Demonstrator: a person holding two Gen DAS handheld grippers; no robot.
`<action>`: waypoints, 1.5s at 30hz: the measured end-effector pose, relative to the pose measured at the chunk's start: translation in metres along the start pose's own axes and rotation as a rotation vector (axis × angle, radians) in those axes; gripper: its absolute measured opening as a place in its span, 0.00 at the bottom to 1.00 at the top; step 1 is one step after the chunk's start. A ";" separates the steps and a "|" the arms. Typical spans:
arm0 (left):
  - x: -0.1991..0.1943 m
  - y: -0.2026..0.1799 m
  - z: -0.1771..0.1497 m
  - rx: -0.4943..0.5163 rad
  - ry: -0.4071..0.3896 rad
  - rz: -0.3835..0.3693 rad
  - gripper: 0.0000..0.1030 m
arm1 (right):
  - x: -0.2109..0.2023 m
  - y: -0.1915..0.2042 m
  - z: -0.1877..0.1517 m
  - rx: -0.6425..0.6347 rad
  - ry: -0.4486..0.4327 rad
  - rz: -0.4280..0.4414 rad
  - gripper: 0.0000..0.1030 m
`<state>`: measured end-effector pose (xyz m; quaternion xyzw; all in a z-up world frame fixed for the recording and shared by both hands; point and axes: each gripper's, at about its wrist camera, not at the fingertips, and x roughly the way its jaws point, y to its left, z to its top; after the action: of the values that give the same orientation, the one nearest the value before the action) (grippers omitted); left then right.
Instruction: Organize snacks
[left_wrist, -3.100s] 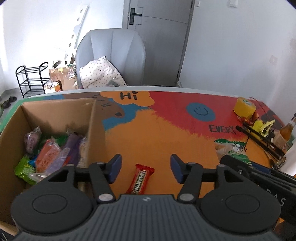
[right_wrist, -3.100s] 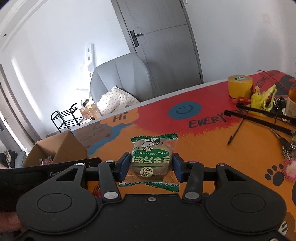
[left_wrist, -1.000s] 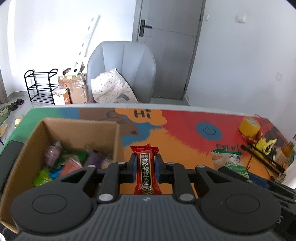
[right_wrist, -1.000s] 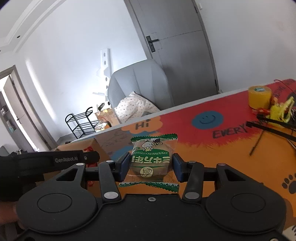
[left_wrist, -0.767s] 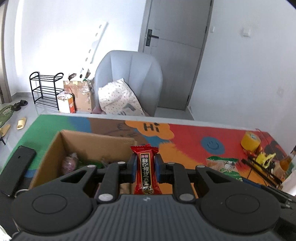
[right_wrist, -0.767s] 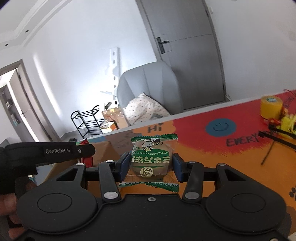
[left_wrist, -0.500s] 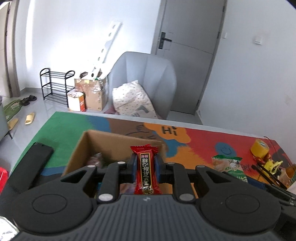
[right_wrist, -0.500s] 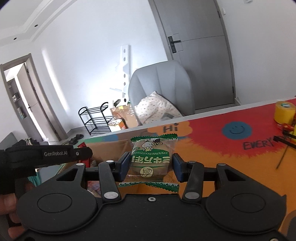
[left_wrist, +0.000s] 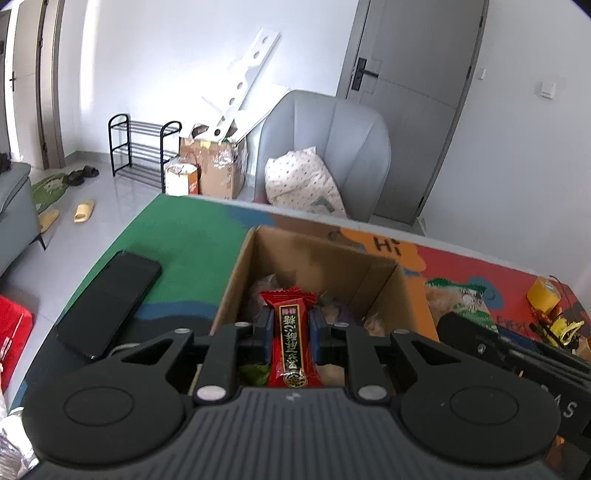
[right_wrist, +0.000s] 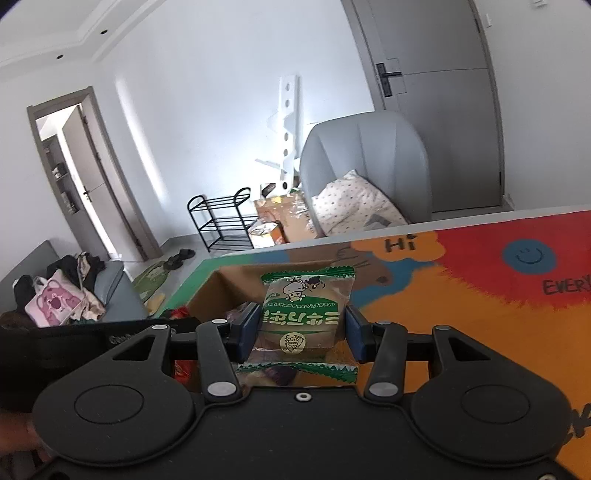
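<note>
My left gripper (left_wrist: 288, 328) is shut on a red snack bar (left_wrist: 291, 339) and holds it upright over the open cardboard box (left_wrist: 399, 291), which has several wrapped snacks inside. My right gripper (right_wrist: 301, 332) is shut on a green and clear cake packet (right_wrist: 304, 317), held above the right side of the same box (right_wrist: 221, 288). The right gripper and its packet (left_wrist: 458, 302) show at the right of the left wrist view. The left gripper's body (right_wrist: 74, 339) shows at the left of the right wrist view.
A black phone (left_wrist: 110, 291) lies on the green part of the table mat, left of the box. A yellow tape roll (left_wrist: 543, 291) and yellow clutter (left_wrist: 561, 326) sit at the table's far right. A grey chair (left_wrist: 332, 147) with a pillow stands behind the table.
Both grippers have moved left with their snacks and now hang over the box. The left gripper earlier closed on the red bar that lay on the table.
</note>
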<state>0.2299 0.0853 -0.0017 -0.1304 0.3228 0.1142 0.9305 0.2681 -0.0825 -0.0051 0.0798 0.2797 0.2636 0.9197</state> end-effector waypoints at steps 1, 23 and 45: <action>0.001 0.001 -0.001 -0.001 0.007 -0.001 0.18 | -0.001 0.003 -0.001 -0.002 0.001 0.004 0.45; -0.028 0.038 -0.016 -0.058 -0.035 0.010 0.66 | -0.020 0.022 -0.007 0.033 0.003 0.059 0.54; -0.070 0.003 -0.037 0.036 -0.038 -0.090 0.91 | -0.096 -0.008 -0.026 0.082 -0.071 -0.085 0.88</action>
<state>0.1540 0.0678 0.0139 -0.1259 0.3008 0.0690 0.9428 0.1901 -0.1403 0.0164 0.1149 0.2606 0.2093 0.9354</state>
